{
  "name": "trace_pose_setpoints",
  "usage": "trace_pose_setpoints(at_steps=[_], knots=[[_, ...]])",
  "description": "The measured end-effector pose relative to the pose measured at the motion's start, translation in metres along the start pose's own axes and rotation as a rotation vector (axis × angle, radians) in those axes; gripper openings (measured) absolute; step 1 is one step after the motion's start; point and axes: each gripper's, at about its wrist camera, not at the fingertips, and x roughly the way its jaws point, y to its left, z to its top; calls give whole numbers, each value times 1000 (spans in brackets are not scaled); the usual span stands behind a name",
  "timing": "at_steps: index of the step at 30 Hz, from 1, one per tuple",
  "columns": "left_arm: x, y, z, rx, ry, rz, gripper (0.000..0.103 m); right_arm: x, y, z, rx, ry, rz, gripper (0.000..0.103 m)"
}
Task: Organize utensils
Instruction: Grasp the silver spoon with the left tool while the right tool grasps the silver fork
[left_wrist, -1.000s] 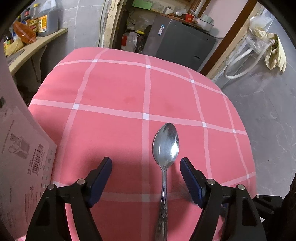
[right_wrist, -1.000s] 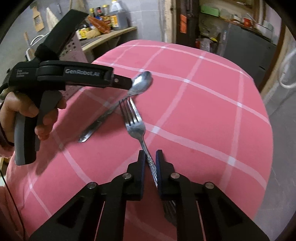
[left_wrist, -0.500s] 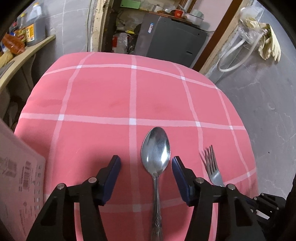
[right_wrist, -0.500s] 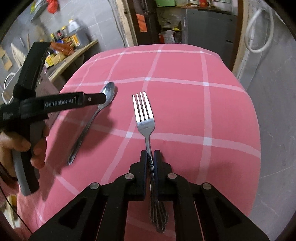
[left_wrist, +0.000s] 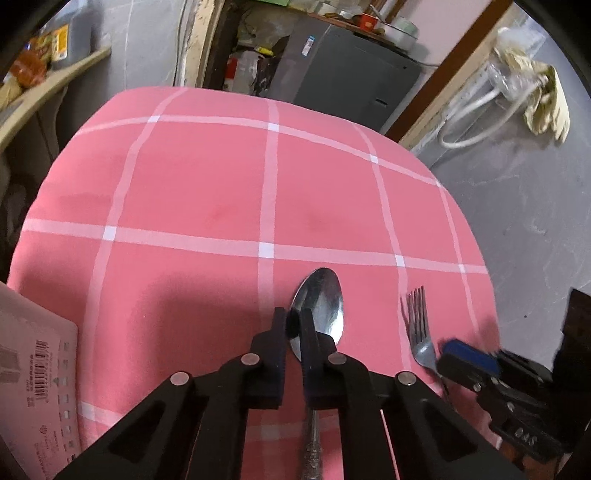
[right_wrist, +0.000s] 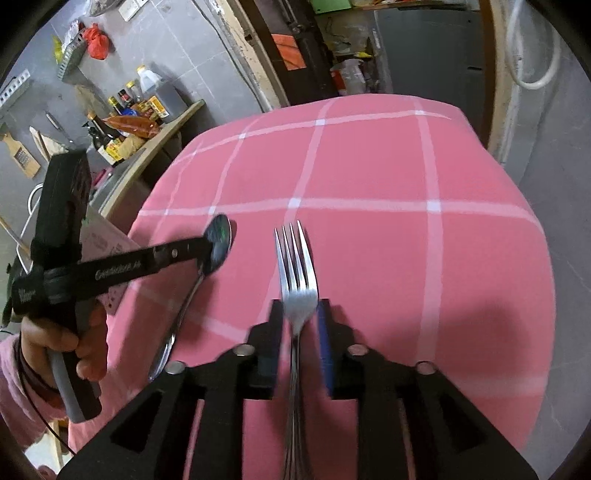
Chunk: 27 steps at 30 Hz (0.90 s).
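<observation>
A steel spoon (left_wrist: 321, 302) lies lengthwise on the pink checked tablecloth (left_wrist: 192, 184). My left gripper (left_wrist: 291, 326) is shut at the base of its bowl, and the handle runs back under the right finger. In the right wrist view the left gripper (right_wrist: 203, 254), held by a hand (right_wrist: 74, 343), meets the spoon (right_wrist: 219, 240) at that same spot. A steel fork (right_wrist: 297, 288) rests on the cloth to the spoon's right, tines pointing away. My right gripper (right_wrist: 299, 314) straddles its neck with jaws opening and pads clear of the metal. The fork (left_wrist: 417, 325) and right gripper (left_wrist: 467, 356) also show at the left view's right edge.
A pale carton with a barcode (left_wrist: 33, 373) stands at the table's left edge. Beyond the far edge are a grey cabinet (left_wrist: 351, 77) and a doorway. A shelf with bottles (right_wrist: 136, 110) is to the left, grey floor (left_wrist: 524, 229) to the right.
My left jaws have closed from wide apart onto the spoon. My right gripper rolled and swung the fork in to the right of the spoon, then parted its jaws from the handle.
</observation>
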Motion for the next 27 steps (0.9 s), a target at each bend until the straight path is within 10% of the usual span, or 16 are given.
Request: trace_pose_setpoints(at_steps=[27], knots=[[10, -1, -4, -78, 111, -192, 3, 28, 6, 39, -178, 125, 62, 18]])
